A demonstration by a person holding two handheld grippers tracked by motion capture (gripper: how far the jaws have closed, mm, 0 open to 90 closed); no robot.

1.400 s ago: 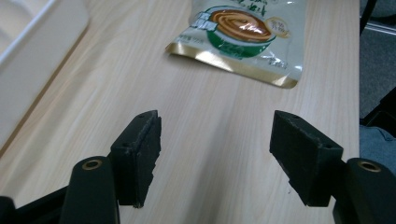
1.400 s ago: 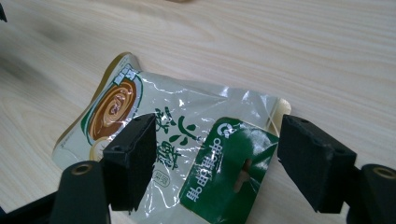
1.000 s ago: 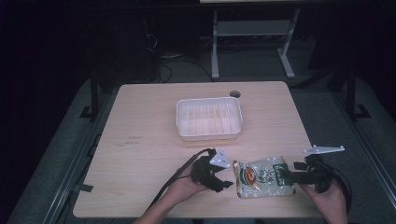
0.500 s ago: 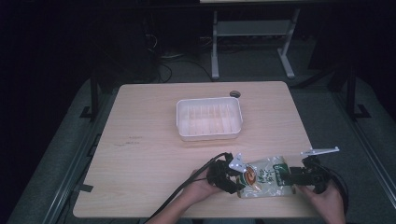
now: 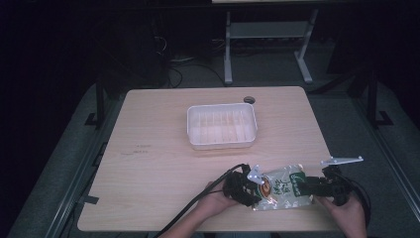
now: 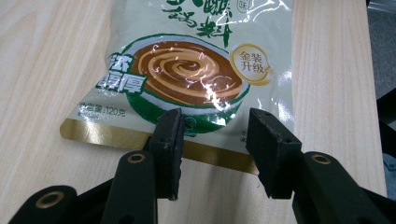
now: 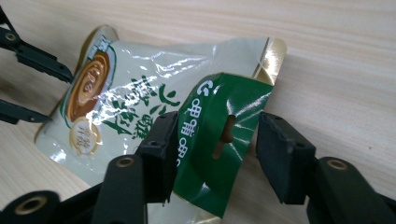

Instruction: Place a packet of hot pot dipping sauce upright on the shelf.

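A pale sauce pouch [image 5: 282, 187] with a brown swirl picture and a green top lies near the table's front edge. My left gripper [image 5: 257, 191] is at its left end. In the left gripper view its jaws [image 6: 212, 140] have just closed in on the pouch's [image 6: 187, 70] gold bottom edge and are shut on it. My right gripper [image 5: 305, 187] is at the pouch's right end. In the right gripper view its jaws [image 7: 215, 144] have just been closing around the raised green top [image 7: 224, 135]; a gap shows at the right pad.
A white plastic tray [image 5: 222, 145] stands at the middle of the wooden table [image 5: 158, 163], beyond the pouch. A small dark hole [image 5: 249, 99] sits behind the tray. Cables trail from both grippers off the front edge. A metal stand [image 5: 267, 34] is on the floor behind.
My left gripper moved right to the pouch's left end and closed on it. The right gripper stayed put while its jaws narrowed around the green top.
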